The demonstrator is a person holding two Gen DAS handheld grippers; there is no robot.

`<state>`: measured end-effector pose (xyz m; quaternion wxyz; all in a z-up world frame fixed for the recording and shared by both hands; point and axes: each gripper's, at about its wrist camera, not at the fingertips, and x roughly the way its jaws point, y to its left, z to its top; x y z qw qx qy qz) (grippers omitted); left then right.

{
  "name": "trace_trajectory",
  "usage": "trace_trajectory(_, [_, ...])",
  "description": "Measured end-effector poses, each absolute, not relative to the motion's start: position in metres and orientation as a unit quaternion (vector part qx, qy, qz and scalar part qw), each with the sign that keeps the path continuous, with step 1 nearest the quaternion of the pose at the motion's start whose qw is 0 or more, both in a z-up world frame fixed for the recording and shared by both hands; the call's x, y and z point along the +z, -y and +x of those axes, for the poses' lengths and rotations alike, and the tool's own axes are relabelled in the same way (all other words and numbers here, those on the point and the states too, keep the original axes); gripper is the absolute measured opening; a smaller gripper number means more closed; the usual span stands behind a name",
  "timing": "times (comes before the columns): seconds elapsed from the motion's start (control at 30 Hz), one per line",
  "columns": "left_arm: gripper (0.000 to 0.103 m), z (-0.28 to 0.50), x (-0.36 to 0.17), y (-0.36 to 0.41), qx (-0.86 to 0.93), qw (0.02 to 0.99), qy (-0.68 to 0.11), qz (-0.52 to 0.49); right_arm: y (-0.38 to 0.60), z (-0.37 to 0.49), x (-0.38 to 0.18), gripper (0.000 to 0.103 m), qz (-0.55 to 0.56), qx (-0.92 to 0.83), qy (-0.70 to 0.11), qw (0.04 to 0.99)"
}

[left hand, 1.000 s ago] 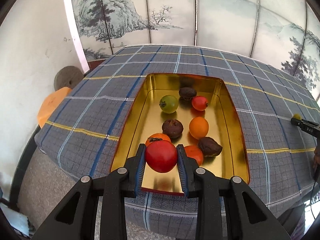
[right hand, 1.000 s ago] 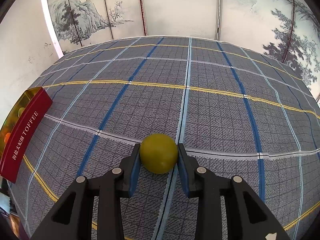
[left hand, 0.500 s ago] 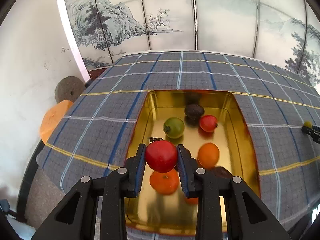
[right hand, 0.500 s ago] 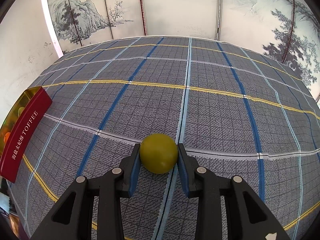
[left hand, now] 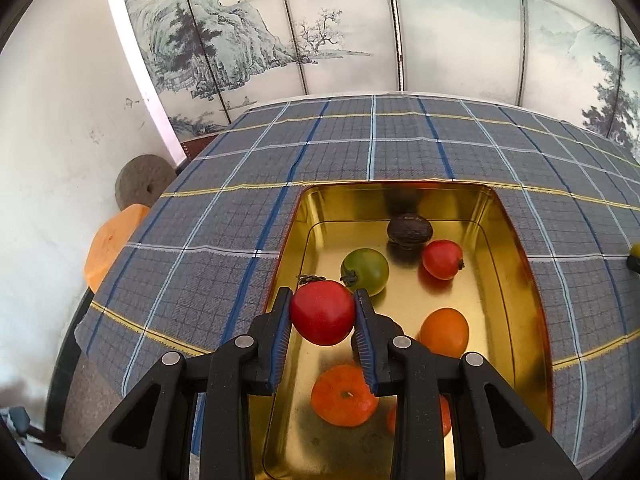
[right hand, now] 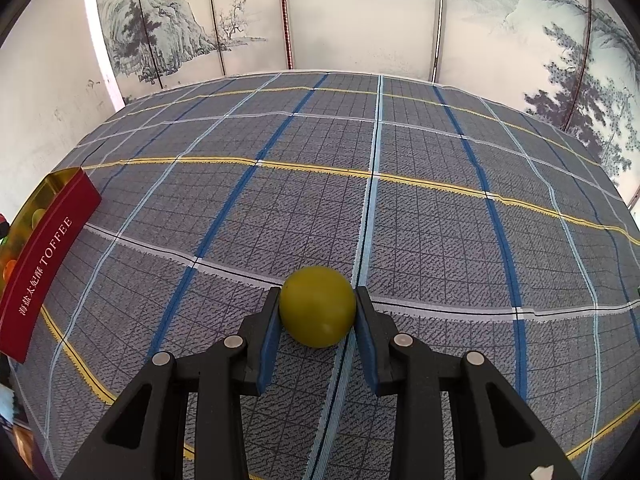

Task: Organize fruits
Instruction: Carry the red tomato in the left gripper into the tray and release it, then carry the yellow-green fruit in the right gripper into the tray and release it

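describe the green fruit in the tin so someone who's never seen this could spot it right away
On the checked tablecloth sits an open gold tin with loose fruit inside. The green fruit lies toward the tin's left side, just past the red fruit clamped in the left gripper. It is the only green one; its neighbours are red, orange or dark brown.

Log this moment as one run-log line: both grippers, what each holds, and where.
left gripper: shut on red fruit, above gold tin | right gripper: shut on yellow-green fruit, over plaid tablecloth
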<state>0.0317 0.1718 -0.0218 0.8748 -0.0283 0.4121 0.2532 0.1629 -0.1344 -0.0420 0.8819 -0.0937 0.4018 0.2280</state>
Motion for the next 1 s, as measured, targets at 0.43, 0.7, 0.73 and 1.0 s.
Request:
trace_trajectory(0.43, [0.062, 0.036, -0.024, -0.177, 0.278, 0.87, -0.407, -0.01, 0.133, 0.162, -0.042, 0.031, -0.101, 0.224, -0.401, 0.882])
trace_trajectory(0.7, [0.07, 0.027, -0.01, -0.166, 0.283, 0.877, -0.388, -0.004, 0.133, 0.162, -0.042, 0.031, -0.101, 0.224, -0.401, 0.882])
trace_trajectory(0.73, [0.07, 0.024, -0.008, -0.165, 0.283, 0.878, -0.386, -0.006, 0.133, 0.162, -0.042, 0.031, -0.101, 0.224, -0.401, 0.882])
trace_trajectory(1.0, [0.07, -0.001, 0.008, -0.143, 0.297, 0.878, -0.375, -0.019, 0.132, 0.162, -0.041, 0.032, -0.105, 0.224, -0.398, 0.884])
